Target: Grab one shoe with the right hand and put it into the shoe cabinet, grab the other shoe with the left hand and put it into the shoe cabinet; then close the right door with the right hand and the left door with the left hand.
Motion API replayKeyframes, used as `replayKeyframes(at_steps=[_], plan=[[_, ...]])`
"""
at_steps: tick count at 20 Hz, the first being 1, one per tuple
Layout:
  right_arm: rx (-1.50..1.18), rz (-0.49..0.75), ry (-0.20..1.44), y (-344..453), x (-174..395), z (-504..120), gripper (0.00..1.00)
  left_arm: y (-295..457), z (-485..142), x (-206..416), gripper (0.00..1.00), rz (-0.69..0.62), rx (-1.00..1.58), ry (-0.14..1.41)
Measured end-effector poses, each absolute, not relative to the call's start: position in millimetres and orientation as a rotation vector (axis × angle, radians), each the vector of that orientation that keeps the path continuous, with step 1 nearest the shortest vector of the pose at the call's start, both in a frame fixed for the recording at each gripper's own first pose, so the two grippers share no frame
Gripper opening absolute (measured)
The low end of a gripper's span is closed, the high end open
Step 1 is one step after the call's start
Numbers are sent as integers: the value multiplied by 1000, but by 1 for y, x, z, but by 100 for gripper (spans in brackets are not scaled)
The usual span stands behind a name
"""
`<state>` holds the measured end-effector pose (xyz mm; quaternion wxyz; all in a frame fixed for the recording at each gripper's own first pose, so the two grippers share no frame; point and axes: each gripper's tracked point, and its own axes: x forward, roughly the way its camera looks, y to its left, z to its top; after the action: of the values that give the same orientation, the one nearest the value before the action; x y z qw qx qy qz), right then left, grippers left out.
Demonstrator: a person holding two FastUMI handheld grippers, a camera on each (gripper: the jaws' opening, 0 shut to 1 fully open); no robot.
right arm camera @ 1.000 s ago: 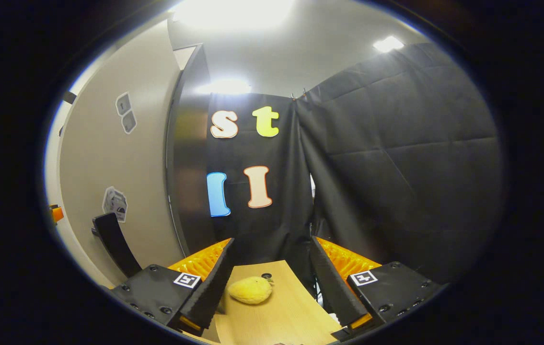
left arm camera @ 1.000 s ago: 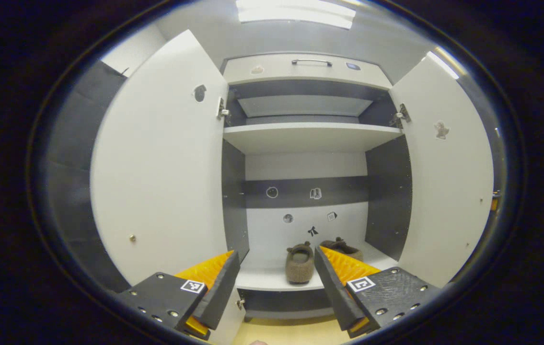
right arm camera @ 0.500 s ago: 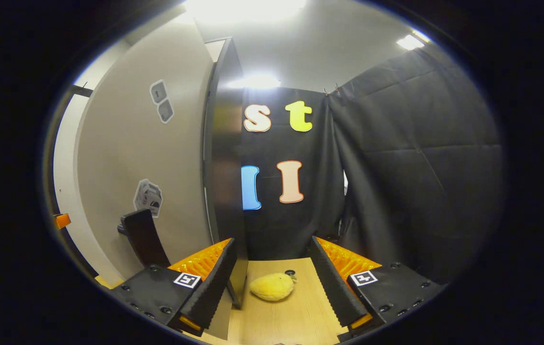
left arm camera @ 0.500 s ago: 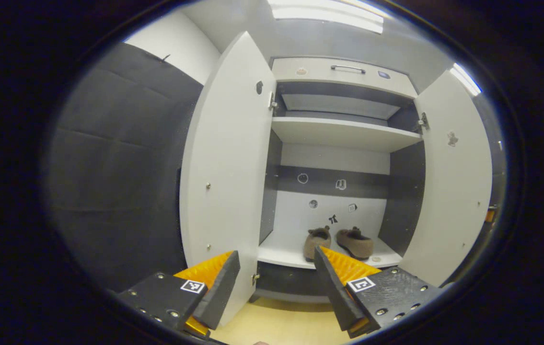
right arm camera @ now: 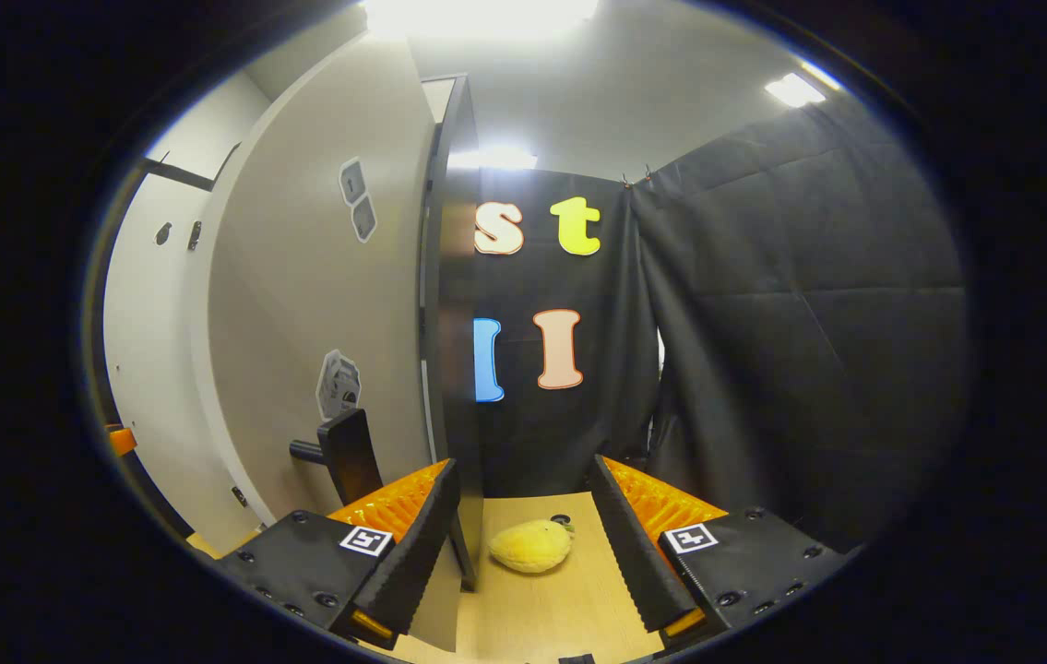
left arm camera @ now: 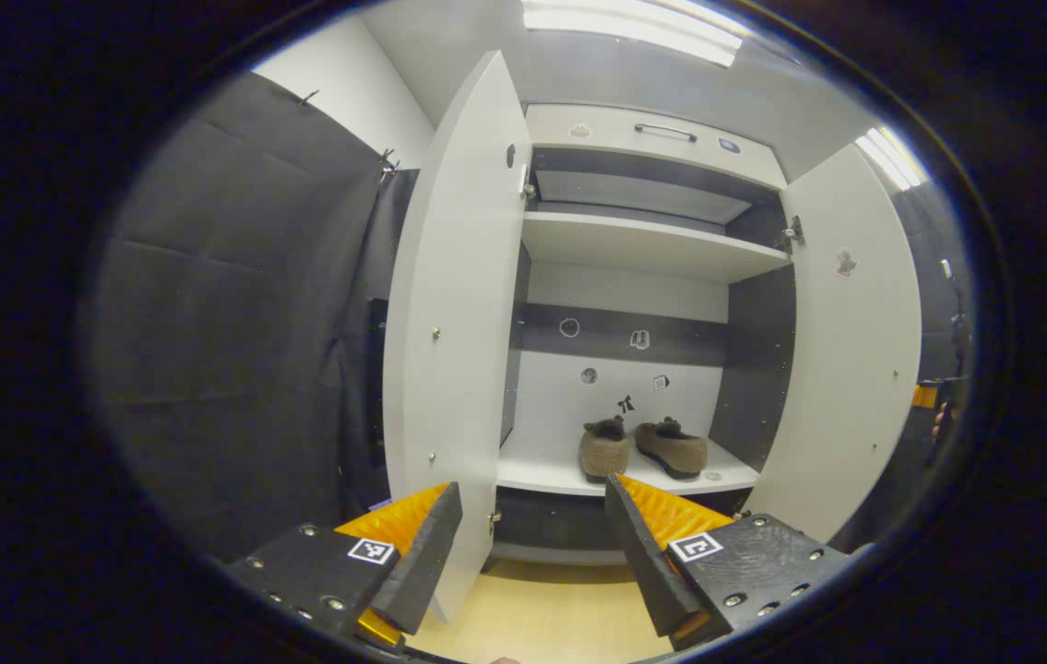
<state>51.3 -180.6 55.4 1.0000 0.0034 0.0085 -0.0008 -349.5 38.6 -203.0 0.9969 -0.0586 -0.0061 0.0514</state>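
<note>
Two brown shoes, one (left arm camera: pixel 603 450) beside the other (left arm camera: pixel 673 447), sit on the lowest shelf of the white shoe cabinet (left arm camera: pixel 643 247). Both doors stand wide: the left door (left arm camera: pixel 454 341) and the right door (left arm camera: pixel 841 369). In the left gripper view my left gripper (left arm camera: pixel 530 516) is open and empty, back from the cabinet, with the left door's free edge just ahead of its left finger. In the right gripper view my right gripper (right arm camera: pixel 523 489) is open and empty, facing the right door's outer face (right arm camera: pixel 320 304). That door's black handle (right arm camera: pixel 348 443) is just left of its left finger.
A yellow soft toy (right arm camera: pixel 532 546) lies on the wooden floor (right arm camera: pixel 569 599) between the right gripper's fingers, farther off. Black cloth walls (right arm camera: pixel 791 304) hang close on both sides. Past the right door's edge are an orange part and a hand (left arm camera: pixel 936 415).
The left gripper has drawn back and swung left, so the left door is now seen nearly edge-on. The right gripper has shifted so the right door's handle sits closer to its left finger.
</note>
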Motion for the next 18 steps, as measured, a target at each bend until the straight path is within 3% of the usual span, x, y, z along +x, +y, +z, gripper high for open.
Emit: replayKeyframes(at_steps=[2,6,7,18], plan=[[10,-8,17,-171,47,55,92,49,-203,-354,95,99,-138,-27],[2,60,5,-123,48,57,87,72,-201,-369,91,119,-142,-48],[-2,82,2,-108,50,56,91,81,-201,-374,91,134,-137,-54],[123,225,71,7,71,31,93,219,-214,-429,91,368,-132,-39]])
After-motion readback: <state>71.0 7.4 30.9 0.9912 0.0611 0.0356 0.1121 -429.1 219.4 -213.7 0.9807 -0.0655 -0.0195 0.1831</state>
